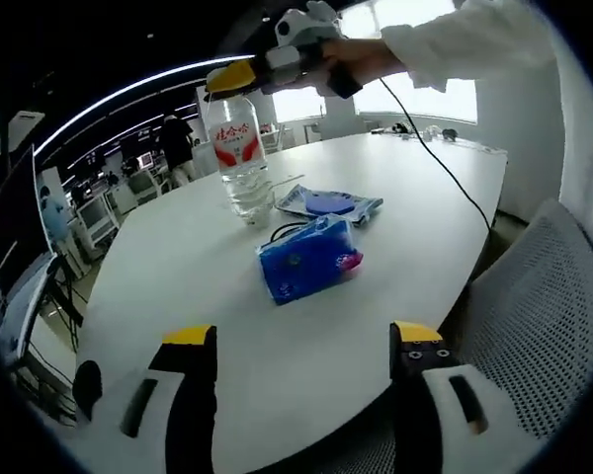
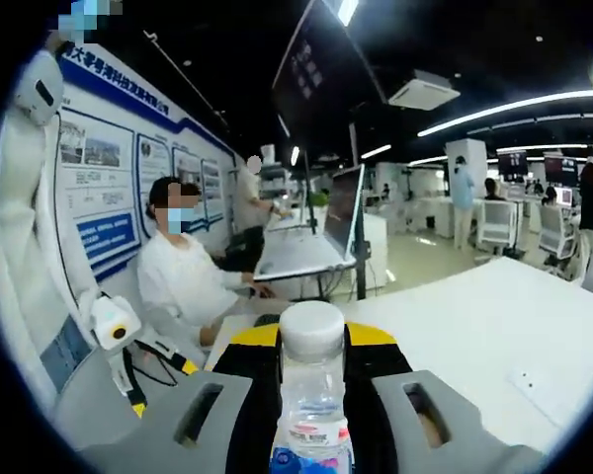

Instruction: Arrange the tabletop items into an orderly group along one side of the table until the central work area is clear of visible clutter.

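Left gripper view, left to right: the left gripper (image 1: pixel 303 346), its yellow-tipped black jaws spread wide with nothing between them, hangs over the near edge of the white oval table (image 1: pixel 178 257).

Ahead of it, near the table's middle, stands a clear plastic water bottle with a red-and-white label (image 1: pixel 239 153), upright. The right gripper (image 1: pixel 239 76), held in a person's hand (image 1: pixel 361 59) with a white sleeve (image 1: pixel 465 39), pinches the bottle at its top.

Just right of the bottle's base lies a flat clear packet with a blue disc inside (image 1: pixel 328 203). Nearer the left gripper, just in front of that packet, lies a crumpled blue plastic pouch with a pink corner (image 1: pixel 308 259); it lies between the open jaws and the bottle.

A black cable (image 1: pixel 445 163) runs from the hand across the table's far right part. A grey mesh chair (image 1: pixel 534 316) stands at the table's right edge.

Right gripper view, left to right: a seated person in white (image 2: pixel 183 281), then a tilted monitor (image 2: pixel 341 212) behind the table's far edge. The bottle's white cap and neck rise between the jaws, which press on its sides.
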